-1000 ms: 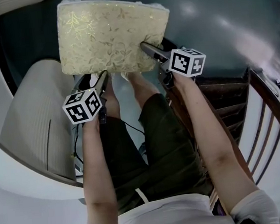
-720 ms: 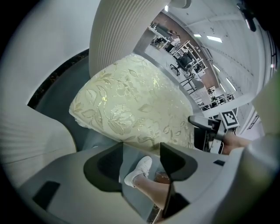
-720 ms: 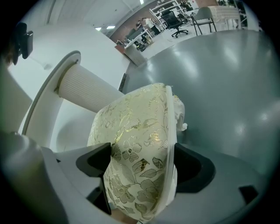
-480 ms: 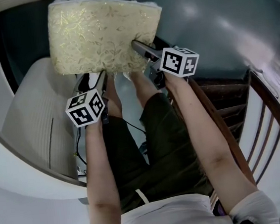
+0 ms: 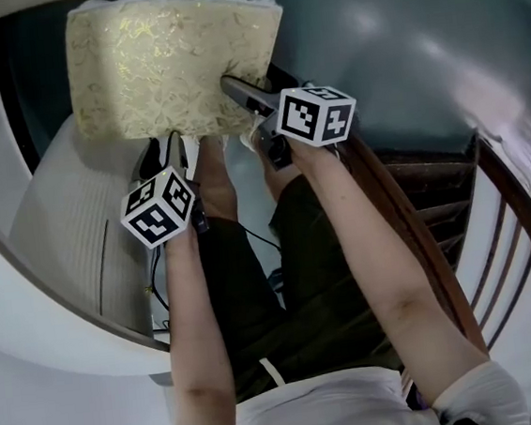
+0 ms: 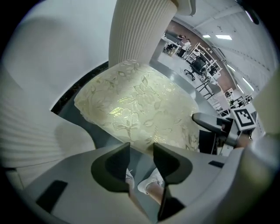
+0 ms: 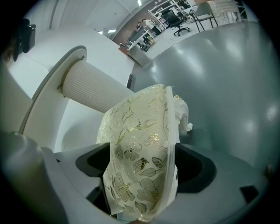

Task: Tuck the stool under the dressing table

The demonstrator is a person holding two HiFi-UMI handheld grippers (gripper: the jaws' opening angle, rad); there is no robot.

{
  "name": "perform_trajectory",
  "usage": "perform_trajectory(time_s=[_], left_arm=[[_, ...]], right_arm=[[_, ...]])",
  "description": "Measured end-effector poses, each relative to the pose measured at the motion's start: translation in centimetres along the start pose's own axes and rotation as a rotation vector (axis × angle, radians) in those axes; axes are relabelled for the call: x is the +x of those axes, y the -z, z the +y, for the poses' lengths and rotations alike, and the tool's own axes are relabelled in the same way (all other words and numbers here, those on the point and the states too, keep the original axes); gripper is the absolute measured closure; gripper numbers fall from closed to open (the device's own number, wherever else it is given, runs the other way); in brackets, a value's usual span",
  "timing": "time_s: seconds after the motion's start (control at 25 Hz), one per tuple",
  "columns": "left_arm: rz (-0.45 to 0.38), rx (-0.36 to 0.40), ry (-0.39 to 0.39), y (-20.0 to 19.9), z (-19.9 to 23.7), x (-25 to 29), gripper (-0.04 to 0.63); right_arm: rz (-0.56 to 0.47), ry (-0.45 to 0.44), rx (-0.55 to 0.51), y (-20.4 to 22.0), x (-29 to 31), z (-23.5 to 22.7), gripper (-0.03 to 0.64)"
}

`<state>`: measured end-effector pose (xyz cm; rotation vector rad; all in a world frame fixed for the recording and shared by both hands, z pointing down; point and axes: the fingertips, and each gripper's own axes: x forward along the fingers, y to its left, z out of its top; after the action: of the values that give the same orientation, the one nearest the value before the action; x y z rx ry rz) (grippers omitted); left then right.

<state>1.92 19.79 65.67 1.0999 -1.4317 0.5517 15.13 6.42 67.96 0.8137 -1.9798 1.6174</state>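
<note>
Centrally, the stool with the cream, gold-flowered fabric seat point(image 5: 175, 65) lies over the glossy grey-blue floor point(image 5: 398, 33). Its legs are hidden, so whether it rests or is lifted cannot be told. Its far left corner is close to the dark gap beneath the white curved dressing table point(image 5: 13, 318), just in front of that table's white ribbed column point(image 6: 140, 30). Most of the seat lies outside the table's edge, so the tucking appears part-way at best. The right gripper point(image 7: 144, 162) has its jaws spread wide and clamped across the thickness of the seat at its near right corner, and the padded edge fills the space between them. This grip probably serves as the handle that steers the stool toward the gap. The left gripper point(image 6: 141, 148) is poised just short of the seat's near edge. Its jaws have just been closing and stand a narrow way apart, with nothing between them. Only the person's white shoes point(image 6: 151, 186) and the floor show through. It likely needs contact on that edge so the stool travels straight rather than pivoting.
</note>
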Motion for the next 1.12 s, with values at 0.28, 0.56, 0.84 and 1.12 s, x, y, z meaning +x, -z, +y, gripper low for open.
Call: perform_trajectory(time_s=[0.28, 0.56, 0.84, 1.12], left_arm=[[0.021, 0.001, 0.006, -1.2, 3.9, -1.5, 0.430], [0.017, -0.009, 0.001, -3.2, 7.3, -2.3, 0.448], [0.026, -0.009, -0.007, -3.1, 7.3, -2.2, 0.448], [0.042, -0.006, -0.011, -3.0, 7.3, -2.4, 0.448]], right_arm=[[0.004, -0.043, -0.012, 0.5, 5.0, 6.4, 0.167], [0.034, -0.067, -0.042, 1.5, 9.3, 11.1, 0.155], [0.099, -0.080, -0.064, 2.6, 8.5, 10.2, 0.226], [0.171, -0.099, -0.052, 5.8, 7.0, 9.4, 0.265]])
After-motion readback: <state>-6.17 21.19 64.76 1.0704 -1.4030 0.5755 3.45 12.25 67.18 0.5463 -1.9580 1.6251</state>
